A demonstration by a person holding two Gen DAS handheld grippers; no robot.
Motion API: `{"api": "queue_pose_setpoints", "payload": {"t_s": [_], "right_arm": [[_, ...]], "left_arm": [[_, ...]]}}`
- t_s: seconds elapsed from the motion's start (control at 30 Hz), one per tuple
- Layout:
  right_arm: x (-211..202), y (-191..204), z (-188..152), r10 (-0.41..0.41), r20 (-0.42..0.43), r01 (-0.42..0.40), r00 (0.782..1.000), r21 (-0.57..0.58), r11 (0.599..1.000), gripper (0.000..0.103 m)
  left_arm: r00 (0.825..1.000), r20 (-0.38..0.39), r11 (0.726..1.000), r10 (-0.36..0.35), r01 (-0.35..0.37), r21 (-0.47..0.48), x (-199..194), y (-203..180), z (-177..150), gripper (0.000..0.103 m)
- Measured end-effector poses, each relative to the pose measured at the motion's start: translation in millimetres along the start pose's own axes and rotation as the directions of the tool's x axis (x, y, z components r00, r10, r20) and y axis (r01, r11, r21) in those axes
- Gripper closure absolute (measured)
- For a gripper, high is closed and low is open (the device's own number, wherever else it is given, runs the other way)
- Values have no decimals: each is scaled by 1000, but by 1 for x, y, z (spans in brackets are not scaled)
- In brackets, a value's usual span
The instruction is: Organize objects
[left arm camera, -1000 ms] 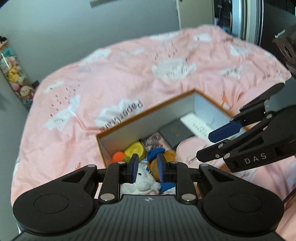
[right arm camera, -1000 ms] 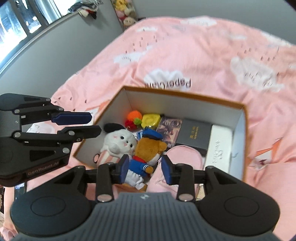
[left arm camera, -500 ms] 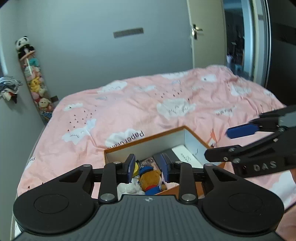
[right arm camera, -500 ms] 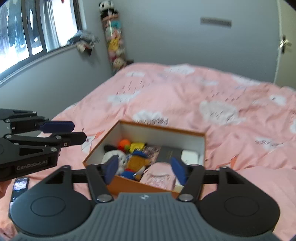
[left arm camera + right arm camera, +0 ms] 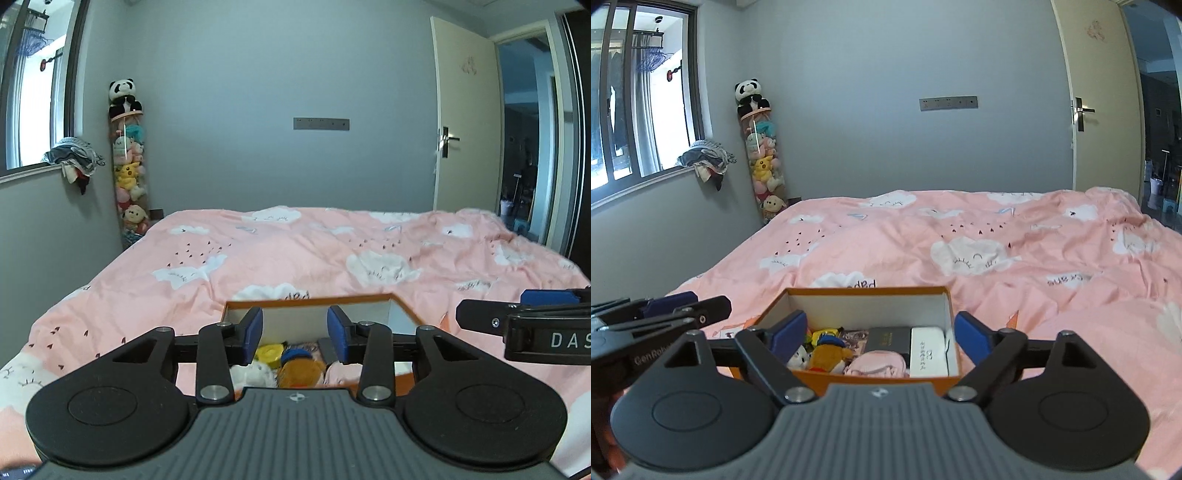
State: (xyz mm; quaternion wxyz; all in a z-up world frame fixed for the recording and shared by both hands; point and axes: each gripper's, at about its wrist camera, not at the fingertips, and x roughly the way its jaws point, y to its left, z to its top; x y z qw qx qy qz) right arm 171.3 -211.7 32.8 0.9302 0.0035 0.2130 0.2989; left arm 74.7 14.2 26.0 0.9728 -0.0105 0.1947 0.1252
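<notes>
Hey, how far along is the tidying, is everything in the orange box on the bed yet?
Mostly done, it seems: the orange box holds the brown plush, white plush, pink pouch, dark booklet and white case. Both tools, left and right, have just been opening and hold nothing. No loose items show on the duvet.

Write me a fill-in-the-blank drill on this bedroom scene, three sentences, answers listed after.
1. The orange box sits on a bedspread whose main colour is ___.
2. On top of the tall tube of plush toys in the corner sits a plush ___.
3. The right gripper holds nothing: its jaws, which have just been opening, are ___.

Missing words: pink; panda; open
</notes>
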Motion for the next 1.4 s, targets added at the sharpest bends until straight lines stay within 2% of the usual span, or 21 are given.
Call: {"api": "queue_pose_setpoints", "payload": {"t_s": [0.13, 0.3, 0.63, 1.4], "right_arm": [[15, 5, -21, -15, -21, 15, 1000, -15, 1000, 8], [33, 2, -41, -27, -79, 26, 996, -12, 1000, 7], [50, 2, -56, -28, -135, 26, 990, -17, 1000, 6], [48, 4, -55, -28, -138, 24, 990, -30, 999, 6]], "left_arm": [[998, -54, 1000, 29, -29, -10, 9, -1, -17, 56], [990, -134, 999, 41, -42, -6, 20, -2, -31, 56], [989, -150, 1000, 19, -19, 0, 26, -1, -40, 56], [990, -138, 1000, 5, -4, 6, 23, -2, -37, 50]]}}
